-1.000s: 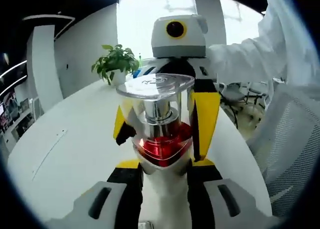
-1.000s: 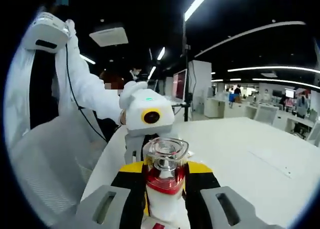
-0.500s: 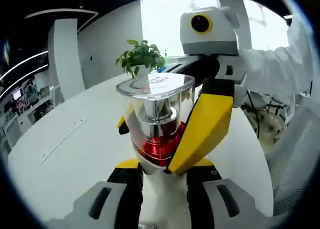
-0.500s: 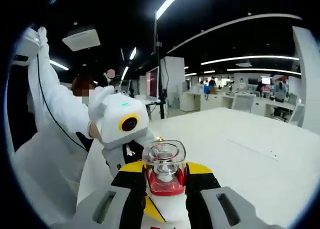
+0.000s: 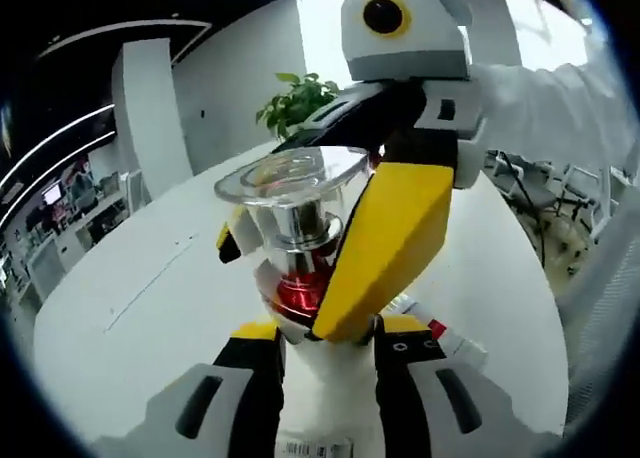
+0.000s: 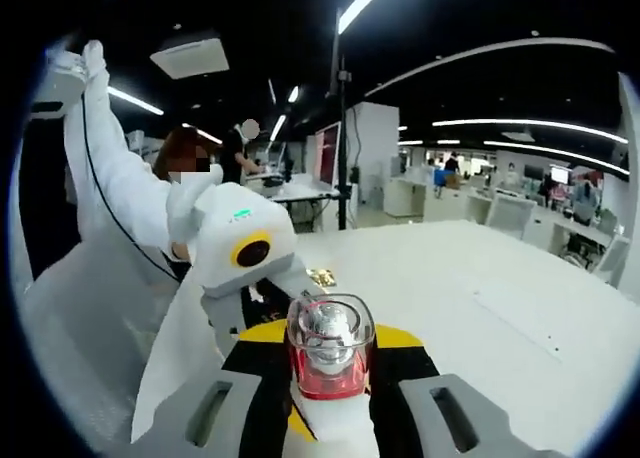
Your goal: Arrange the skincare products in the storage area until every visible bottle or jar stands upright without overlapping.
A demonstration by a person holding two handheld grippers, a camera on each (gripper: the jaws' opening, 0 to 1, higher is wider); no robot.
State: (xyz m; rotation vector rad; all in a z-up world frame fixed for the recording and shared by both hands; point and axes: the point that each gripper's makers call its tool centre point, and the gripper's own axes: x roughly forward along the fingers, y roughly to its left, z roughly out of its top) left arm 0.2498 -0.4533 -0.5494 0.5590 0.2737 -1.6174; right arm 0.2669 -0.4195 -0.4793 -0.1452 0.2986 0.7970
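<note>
Both tools, left (image 5: 322, 350) and right (image 6: 322, 403), clench one red-and-white bottle (image 5: 300, 278) from opposite sides. It is held upright above the white counter (image 5: 130, 308), cap uppermost.

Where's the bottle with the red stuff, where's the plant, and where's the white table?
bottle (image 5: 300, 233), left gripper view, on its clear cap over the silver neck.
plant (image 5: 303, 100), left gripper view, on its green leaves behind the cap.
table (image 6: 480, 278), right gripper view, on its bare white top.
</note>
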